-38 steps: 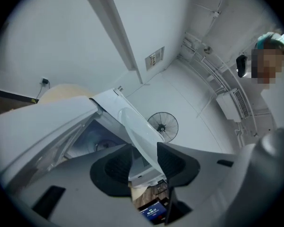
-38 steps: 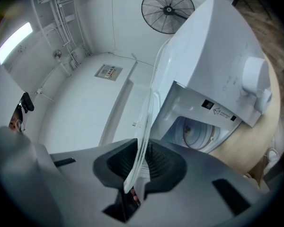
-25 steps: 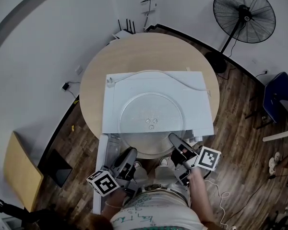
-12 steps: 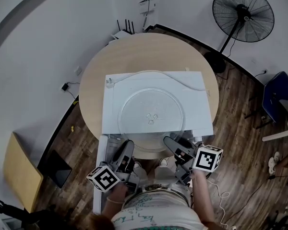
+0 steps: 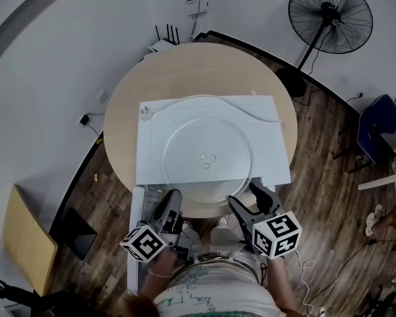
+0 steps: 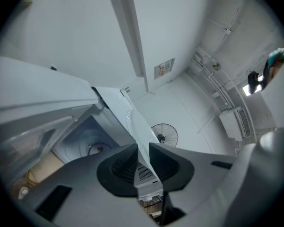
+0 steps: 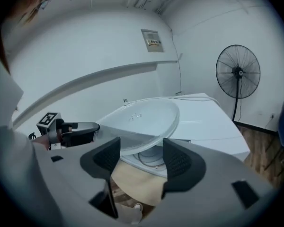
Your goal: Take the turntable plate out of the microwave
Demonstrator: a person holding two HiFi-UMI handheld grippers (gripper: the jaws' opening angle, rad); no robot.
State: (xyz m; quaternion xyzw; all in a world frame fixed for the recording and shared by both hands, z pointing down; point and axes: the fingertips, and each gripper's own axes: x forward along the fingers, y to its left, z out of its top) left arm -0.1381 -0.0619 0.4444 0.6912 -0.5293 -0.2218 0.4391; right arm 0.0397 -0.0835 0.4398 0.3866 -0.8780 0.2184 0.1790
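the glass plate (image 5: 206,156) is lying out of the microwave (image 5: 272,121), spread over the middle of its top, with its near rim hanging past the front edge. the left gripper (image 5: 171,200) is gripping that rim near the front left corner; its jaws have just been closing and are pressing on the glass. the right gripper (image 5: 249,200) is sitting further right along the front edge. its jaws have just been opening and are standing wide apart, with the plate's rim at their tips, untouched. the door (image 5: 136,243) is standing open at the front left corner. inside the microwave a roller ring (image 7: 149,157) is showing on the floor. the microwave is sitting on a round table (image 5: 185,65).
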